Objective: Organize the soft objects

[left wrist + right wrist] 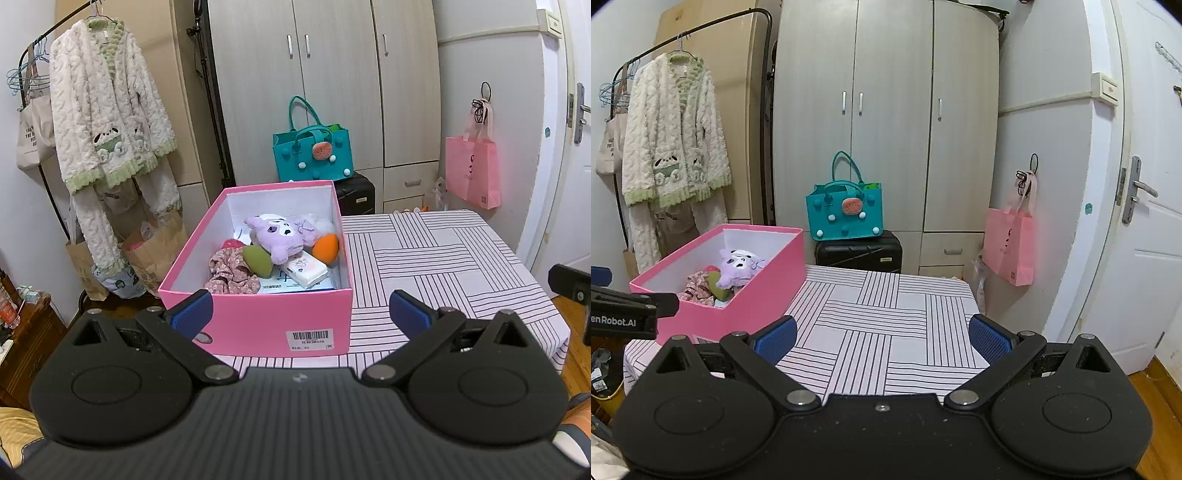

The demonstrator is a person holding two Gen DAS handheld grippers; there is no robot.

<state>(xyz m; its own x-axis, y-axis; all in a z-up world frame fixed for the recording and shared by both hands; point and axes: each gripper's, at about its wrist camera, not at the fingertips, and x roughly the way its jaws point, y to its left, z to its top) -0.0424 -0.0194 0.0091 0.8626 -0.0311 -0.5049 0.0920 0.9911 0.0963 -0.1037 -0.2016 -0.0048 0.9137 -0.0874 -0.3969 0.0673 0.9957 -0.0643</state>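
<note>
A pink box (258, 317) stands on the left part of the striped table (443, 258). Inside lie a purple plush toy (280, 236), a floral cloth (231, 275), a green sponge (256, 260), an orange sponge (325, 248) and a tissue pack (306, 271). My left gripper (299, 314) is open and empty, just in front of the box's near wall. My right gripper (882, 341) is open and empty over the table's near edge, right of the box (738, 295). The plush (737, 267) shows there too. The left gripper's body (628, 310) shows at that view's left edge.
A teal bag (312, 155) sits on a black suitcase (356, 195) behind the table. A pink bag (472, 170) hangs on the right wall. A fluffy robe (107, 140) hangs on a rack at left. Paper bags (147, 254) stand on the floor.
</note>
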